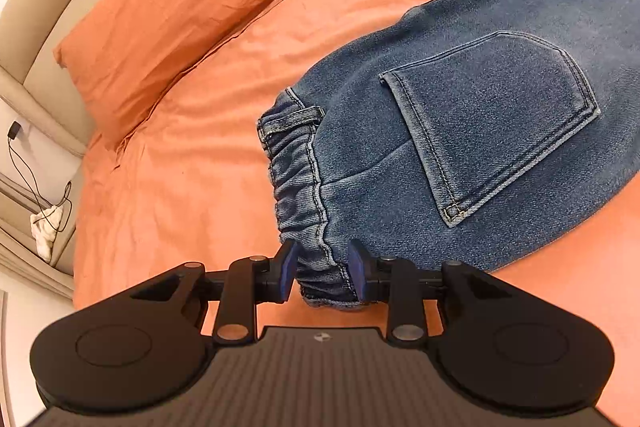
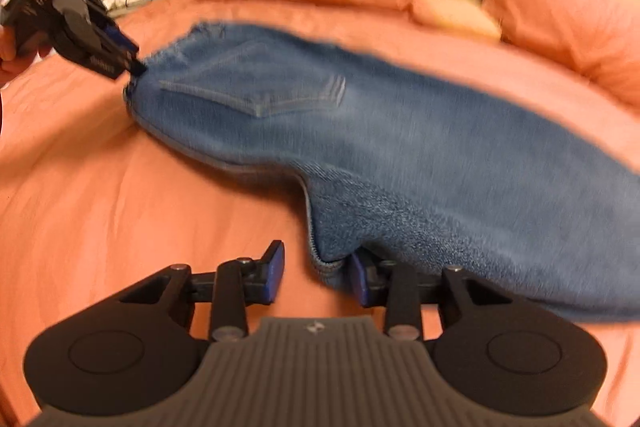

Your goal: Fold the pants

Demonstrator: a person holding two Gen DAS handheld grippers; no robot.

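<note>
Orange bedsheet (image 1: 192, 155) carries the blue denim pants (image 1: 500, 115), their long axis running rightward from the left gripper (image 1: 322, 273), whose fingers pinch the elastic waistband (image 1: 300, 187). The right gripper (image 2: 316, 275), fingers parted, meets the crotch fold.

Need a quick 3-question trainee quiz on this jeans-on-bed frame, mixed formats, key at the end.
1. True or false: the left gripper has the elastic waistband of the jeans between its fingers.
2. Multiple choice: the bedsheet is A) white B) orange C) grey.
3. Fill in: the right gripper stands ____, the jeans' edge resting against only one of its fingers.

Key: 1 true; 2 B; 3 open.
</note>
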